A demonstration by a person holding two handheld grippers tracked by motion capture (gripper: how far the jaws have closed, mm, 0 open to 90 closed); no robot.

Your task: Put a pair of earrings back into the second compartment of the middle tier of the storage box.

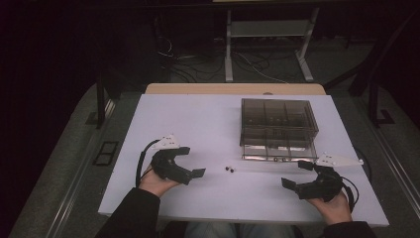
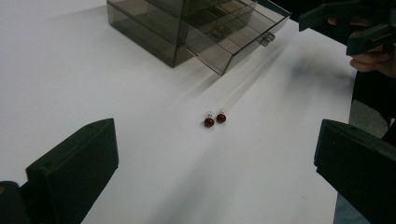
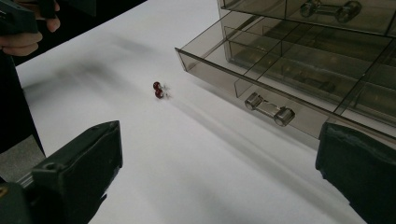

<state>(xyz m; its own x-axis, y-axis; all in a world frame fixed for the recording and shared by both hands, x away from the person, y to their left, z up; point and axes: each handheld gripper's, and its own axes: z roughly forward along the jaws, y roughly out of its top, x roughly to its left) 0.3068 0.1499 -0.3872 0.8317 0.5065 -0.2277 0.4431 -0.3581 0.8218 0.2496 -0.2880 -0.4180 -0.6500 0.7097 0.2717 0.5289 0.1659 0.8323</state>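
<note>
High view: white desk (image 1: pixel 198 119), both grippers low near the front edge, two small red earrings (image 1: pixel 230 169) lying between them on bare desk, slightly closer to the front edge than to the back.

Left gripper (image 1: pixel 190 171): held in a hand near the front left corner, jaws spread wide, pinching nothing, aimed toward the earrings. Left gripper view: the same red earrings (image 2: pixel 215 120) side by side, touching or nearly so, each with a small silvery post, well ahead of the open jaws and apart from both.

Right gripper (image 1: pixel 294 186): held in a hand near the front right corner, jaws likewise spread, empty, pointing toward the desk's middle. Right gripper view: earrings (image 3: pixel 159 90) ahead and to the left of the jaws, near the front corner of the pulled-out drawer (image 3: pixel 280 88).

Smoky transparent drawer box (image 1: pixel 277 121): toward the back right of the desk, lower drawer (image 1: pixel 279 151) drawn out toward the front edge, divided into compartments, clear bar handle (image 3: pixel 270 108) on its front. Contents of the compartments: cannot tell. Earrings outside the box, just off the open drawer's left front corner, touching neither drawer nor gripper.
</note>
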